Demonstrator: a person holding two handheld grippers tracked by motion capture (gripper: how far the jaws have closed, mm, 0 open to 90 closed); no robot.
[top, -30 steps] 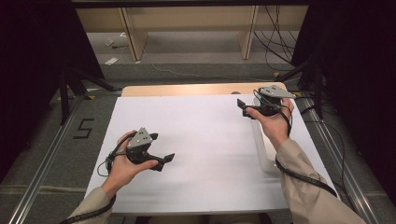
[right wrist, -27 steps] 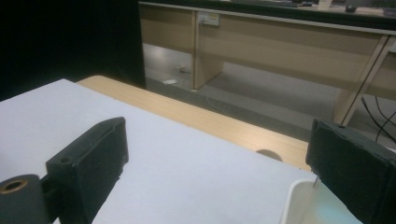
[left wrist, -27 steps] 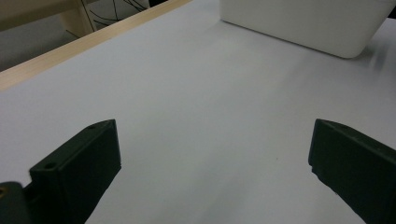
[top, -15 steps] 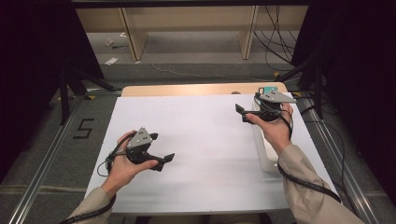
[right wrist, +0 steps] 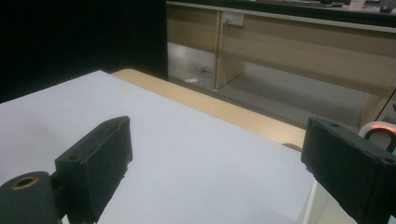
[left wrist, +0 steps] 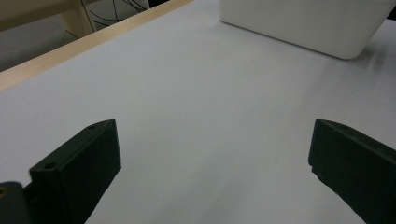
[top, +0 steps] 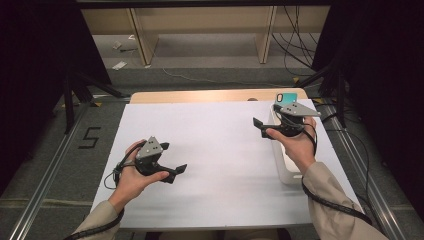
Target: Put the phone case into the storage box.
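My left gripper (top: 172, 158) rests in a hand on the white table sheet (top: 220, 150) at the front left. Its jaws stand wide apart with nothing between them, as the left gripper view (left wrist: 210, 172) confirms. My right gripper (top: 265, 120) is held above the far end of a long white bin (top: 287, 172) at the right edge. It is open too, and the right gripper view (right wrist: 215, 168) has only bare sheet between the jaws. A small teal object (top: 286, 97) peeks out behind the right gripper.
The white bin (left wrist: 303, 23) lies ahead of the left gripper. A strip of wooden tabletop (top: 210, 96) borders the sheet's far edge. Wooden desk legs (top: 142, 40) and cables (top: 295, 45) stand on the floor beyond. Metal rails (top: 50, 185) run along both sides.
The right gripper has drifted slightly toward me over the bin, uncovering the teal object behind it. The left gripper has stayed put.
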